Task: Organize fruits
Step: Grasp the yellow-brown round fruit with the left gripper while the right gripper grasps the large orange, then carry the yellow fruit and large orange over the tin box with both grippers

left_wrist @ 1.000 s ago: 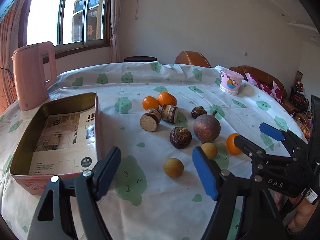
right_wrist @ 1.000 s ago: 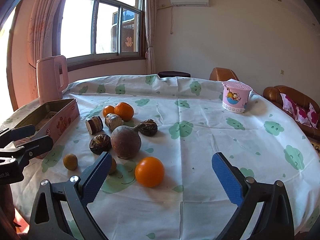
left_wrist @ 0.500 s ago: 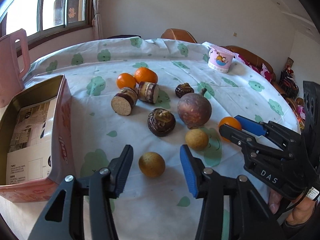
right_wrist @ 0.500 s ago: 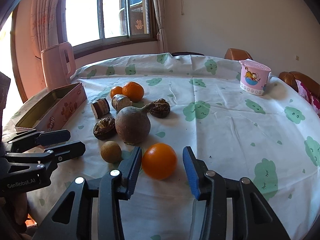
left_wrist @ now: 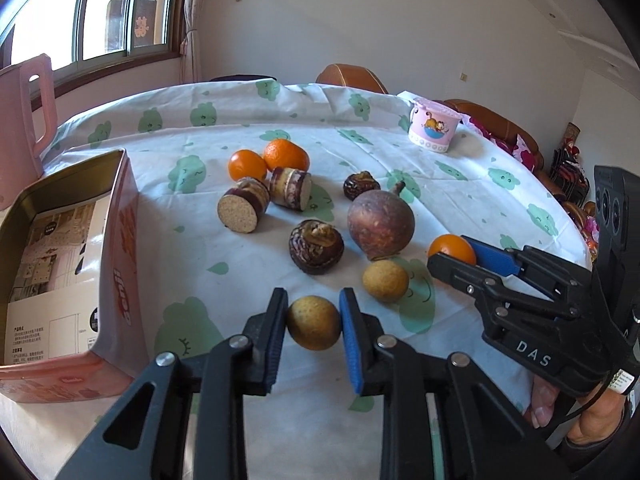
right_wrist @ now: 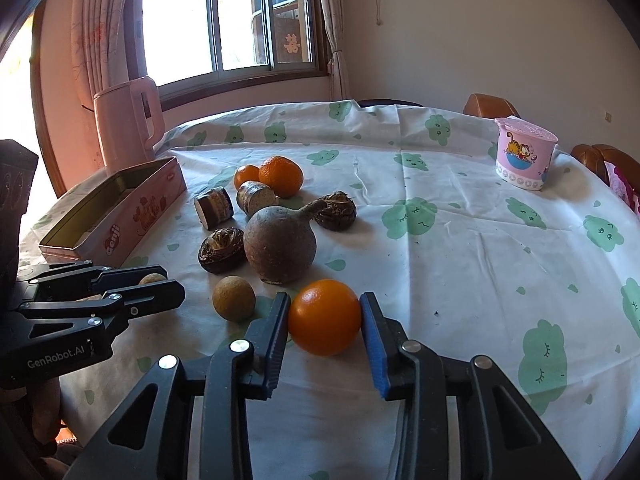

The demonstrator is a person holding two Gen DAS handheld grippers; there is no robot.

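Cloud-print worktop (left_wrist: 460, 184): my left gripper (left_wrist: 313, 322) is clamping a longan (left_wrist: 314, 322), my right gripper (right_wrist: 324, 322) is closing fingers against an orange (right_wrist: 325, 316), both probably heading into the pink tin (left_wrist: 120, 216).

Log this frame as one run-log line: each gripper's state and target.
left gripper: shut on longan | right gripper: shut on orange | both fruits on tablecloth | tin box: holds no fruit
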